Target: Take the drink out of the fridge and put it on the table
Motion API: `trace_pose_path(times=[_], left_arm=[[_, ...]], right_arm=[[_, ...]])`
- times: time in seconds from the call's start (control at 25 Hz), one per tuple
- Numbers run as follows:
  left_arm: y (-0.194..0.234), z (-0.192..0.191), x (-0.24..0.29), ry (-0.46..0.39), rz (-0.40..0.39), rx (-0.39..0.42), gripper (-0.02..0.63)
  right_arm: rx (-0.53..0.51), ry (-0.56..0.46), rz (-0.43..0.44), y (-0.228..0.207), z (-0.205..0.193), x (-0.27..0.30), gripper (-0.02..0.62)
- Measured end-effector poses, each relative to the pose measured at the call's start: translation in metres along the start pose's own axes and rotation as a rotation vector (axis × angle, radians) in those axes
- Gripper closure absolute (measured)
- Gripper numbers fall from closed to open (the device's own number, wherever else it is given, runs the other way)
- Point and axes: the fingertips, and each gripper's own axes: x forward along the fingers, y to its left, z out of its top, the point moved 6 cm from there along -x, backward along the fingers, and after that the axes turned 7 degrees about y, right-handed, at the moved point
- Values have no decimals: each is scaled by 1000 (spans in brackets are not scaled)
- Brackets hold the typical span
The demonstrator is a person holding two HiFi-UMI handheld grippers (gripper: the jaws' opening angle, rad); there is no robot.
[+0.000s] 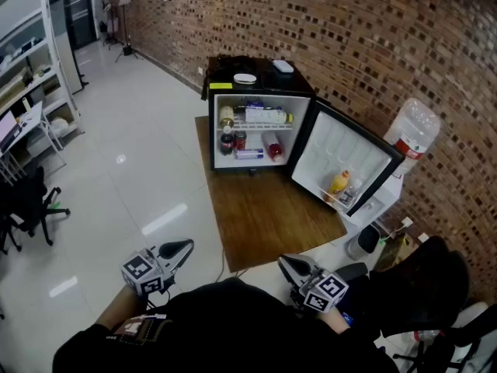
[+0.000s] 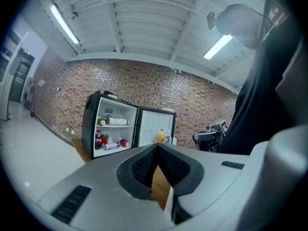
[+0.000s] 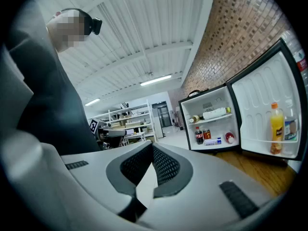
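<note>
The black mini fridge [image 1: 256,127] stands open against the brick wall, its door [image 1: 342,162] swung out to the right. Inside are a cola bottle [image 1: 227,141], a red can [image 1: 240,140], a white bottle lying on the top shelf [image 1: 264,116] and a red bottle lying on the bottom [image 1: 274,148]. An orange juice bottle [image 1: 339,183] stands in the door shelf [image 3: 275,129]. My left gripper [image 1: 186,246] and right gripper [image 1: 285,262] are held low near my body, far from the fridge. Both are shut and empty, as their own views show [image 2: 156,146] [image 3: 152,146].
A wooden board [image 1: 268,216] lies on the floor in front of the fridge. A water dispenser with its bottle [image 1: 411,130] stands right of the door. An office chair [image 1: 27,200] and shelving [image 1: 31,68] are at the far left across white tiles.
</note>
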Motion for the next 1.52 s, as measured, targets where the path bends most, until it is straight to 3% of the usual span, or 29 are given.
trace_pose_path(times=[0.4,0.6,0.76,0.96,1.16,1.28,1.44,1.52], left_arm=[[-13,17,37,24,105,21,607],[5,21,51,45,146,32,607],[62,22,50,48,156,36,607],[181,28,49,35,145,-15,607],[285,39,74,82,71,-6,607],[318,30,104,138,44,3,607],[338,6,155,226,42,0,607],[338,-3,179,264,50,7,607]], right_arm=[[-85,1,-24,-74,24,-47,586],[-110,21,-54,-125,35,-33,584],[-158,41,-78,-154,49,25,572],[-207,85,-155,-203,80,130,571],[-257,179,-271,-267,107,215,566],[-315,246,-304,-306,108,260,555],[-432,397,-264,-359,78,317,434],[-497,473,-225,-383,57,341,403]])
